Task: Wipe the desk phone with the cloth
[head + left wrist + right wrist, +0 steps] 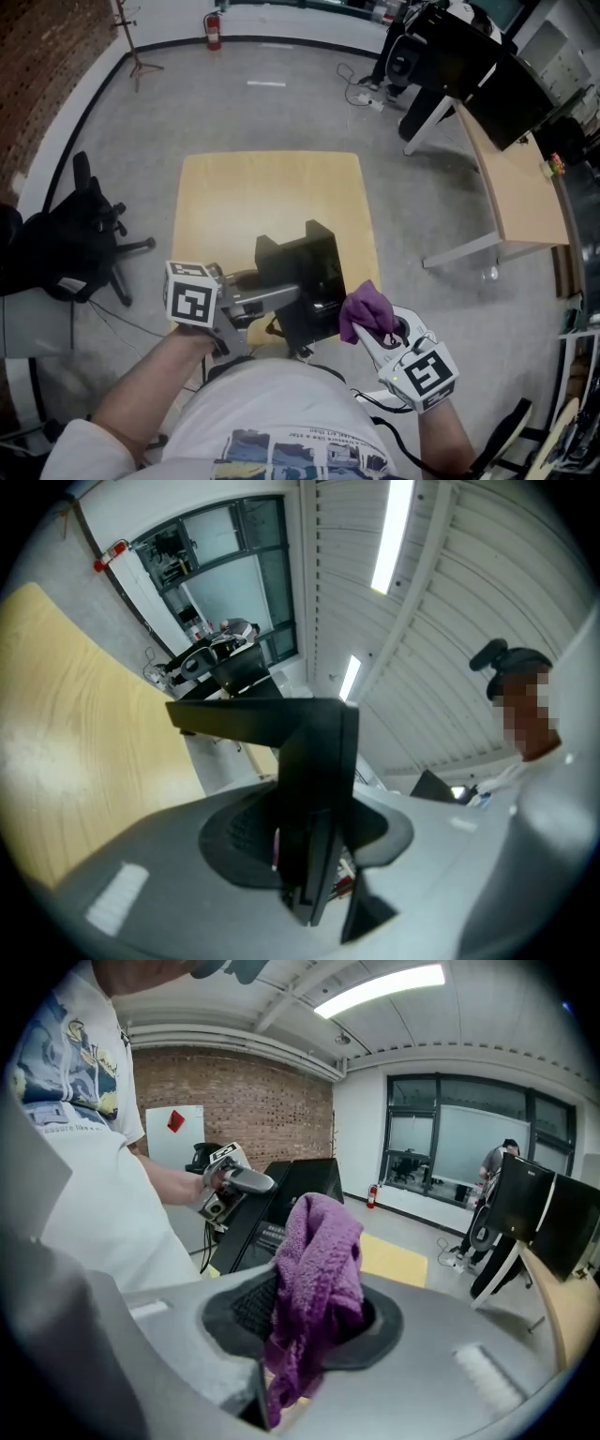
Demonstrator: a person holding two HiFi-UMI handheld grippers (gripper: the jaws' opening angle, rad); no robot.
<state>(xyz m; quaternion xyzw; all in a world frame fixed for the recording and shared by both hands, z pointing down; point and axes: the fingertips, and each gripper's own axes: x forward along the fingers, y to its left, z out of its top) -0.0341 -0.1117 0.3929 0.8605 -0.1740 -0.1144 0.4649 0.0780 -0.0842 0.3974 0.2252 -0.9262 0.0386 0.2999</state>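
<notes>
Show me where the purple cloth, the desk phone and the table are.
purple cloth [364, 307], head view, middle of the bunched fabric
desk phone [302, 267], head view, centre of its black body
table [267, 192], head view, bare wooden top

Desk phone [309, 272]: black, its edge at left gripper [286, 298] tips.
Cloth [366, 314]: purple, bunched in right gripper [373, 337].
Table [244, 197]: beyond both grippers.

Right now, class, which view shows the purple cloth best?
The right gripper view: the cloth looms close, folds clear. The head view shows it small, beside the desk phone; the left gripper view shows almost none.
</notes>
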